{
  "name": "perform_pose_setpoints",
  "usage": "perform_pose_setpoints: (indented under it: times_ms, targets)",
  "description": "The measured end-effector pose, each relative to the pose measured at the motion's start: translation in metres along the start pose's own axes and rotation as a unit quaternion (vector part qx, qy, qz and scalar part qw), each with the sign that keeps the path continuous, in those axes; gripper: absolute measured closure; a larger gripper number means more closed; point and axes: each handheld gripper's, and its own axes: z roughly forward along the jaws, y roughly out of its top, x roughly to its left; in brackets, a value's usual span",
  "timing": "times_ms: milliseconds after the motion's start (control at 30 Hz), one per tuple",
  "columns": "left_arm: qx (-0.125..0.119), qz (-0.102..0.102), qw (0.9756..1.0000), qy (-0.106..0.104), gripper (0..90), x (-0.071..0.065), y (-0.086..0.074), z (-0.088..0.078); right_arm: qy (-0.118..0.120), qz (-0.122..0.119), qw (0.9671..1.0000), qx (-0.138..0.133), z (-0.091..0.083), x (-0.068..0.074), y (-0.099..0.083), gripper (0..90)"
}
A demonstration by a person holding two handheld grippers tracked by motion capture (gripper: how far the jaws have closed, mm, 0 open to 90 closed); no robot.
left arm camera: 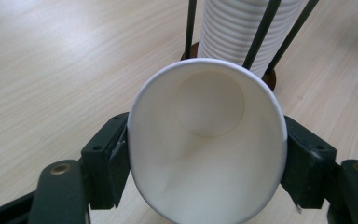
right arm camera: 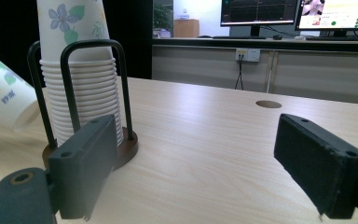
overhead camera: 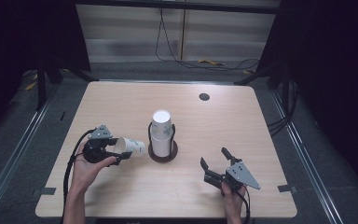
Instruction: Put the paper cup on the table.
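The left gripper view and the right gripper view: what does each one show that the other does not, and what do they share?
The left gripper view alone looks into the open mouth of the paper cup, squeezed oval between the left gripper jaws, down to its bottom.

The right gripper view alone shows the right gripper with its jaws wide apart and nothing between them, the round hole in the table top, and monitors behind.

Both share the stack of cups in its wire holder and the wooden table.

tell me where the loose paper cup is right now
In the high view the loose paper cup lies sideways in the left gripper, just left of the cup stack near the table's middle.
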Motion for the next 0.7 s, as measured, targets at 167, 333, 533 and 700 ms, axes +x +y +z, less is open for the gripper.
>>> perform_pose_setpoints:
  times_ms: [167, 333, 533, 700]
  targets:
    - [0.033, 0.0, 0.9995, 0.002, 27.6, 0.003, 0.007, 0.003, 0.002, -0.002, 1.0, 0.001, 0.0, 0.001, 0.0, 13.4]
    - [0.082, 0.019, 0.9961, 0.024, 27.6, 0.002, 0.02, 0.004, -0.001, 0.001, 1.0, -0.008, -0.002, 0.0, -0.001, 13.5]
    - [0.106, 0.005, 0.9941, 0.02, 27.5, 0.011, 0.027, 0.007, 0.0, 0.0, 0.9999, -0.011, -0.002, 0.001, -0.001, 13.6]
    - [0.123, -0.002, 0.9924, 0.009, 27.2, 0.021, 0.035, 0.008, 0.0, -0.002, 0.9999, -0.014, -0.002, 0.001, -0.001, 13.6]
